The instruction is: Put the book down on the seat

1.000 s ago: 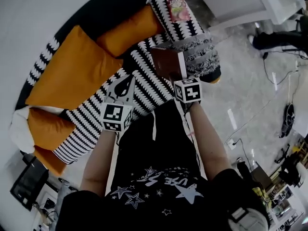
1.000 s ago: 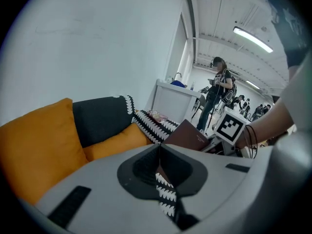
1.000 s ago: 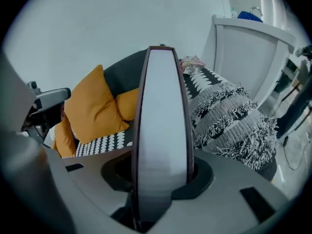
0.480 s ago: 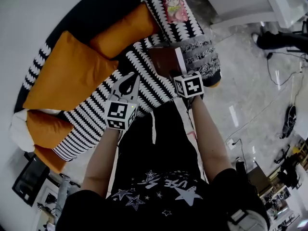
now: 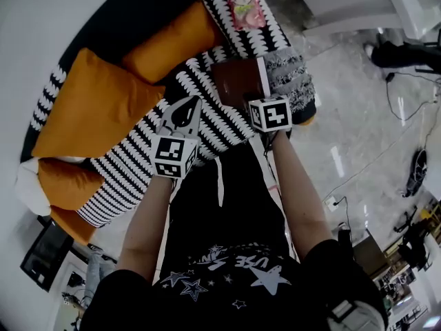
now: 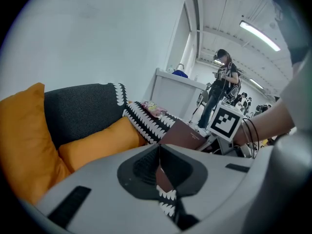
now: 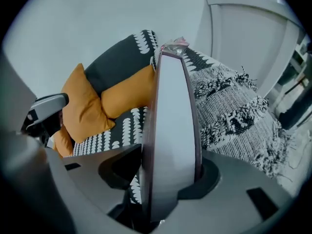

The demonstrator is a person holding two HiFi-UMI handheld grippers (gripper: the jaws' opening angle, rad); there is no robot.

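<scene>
A dark red-brown book (image 5: 238,81) rests at the right end of the black-and-white patterned sofa seat (image 5: 207,126), beside a grey fringed throw (image 5: 289,74). My right gripper (image 5: 256,102) has it by the near edge. In the right gripper view the book's white page edge (image 7: 170,130) stands between the jaws of the right gripper (image 7: 165,174). The jaws have just been opening, and a dark gap shows between the left pad and the cover. My left gripper (image 5: 189,109) hovers over the middle of the seat, shut and empty. In the left gripper view the book (image 6: 183,133) lies beyond the left gripper (image 6: 158,155).
Two orange cushions (image 5: 96,105) (image 5: 172,43) lean on the dark backrest. A pink packet (image 5: 244,5) lies on the patterned armrest. White furniture (image 5: 358,5) stands past the sofa, with cables (image 5: 406,95) on the glossy floor. A person (image 6: 222,89) stands far off.
Both grippers have moved down toward the sofa. The book has come lower onto the seat's right end, and the left gripper has shifted right over the seat.
</scene>
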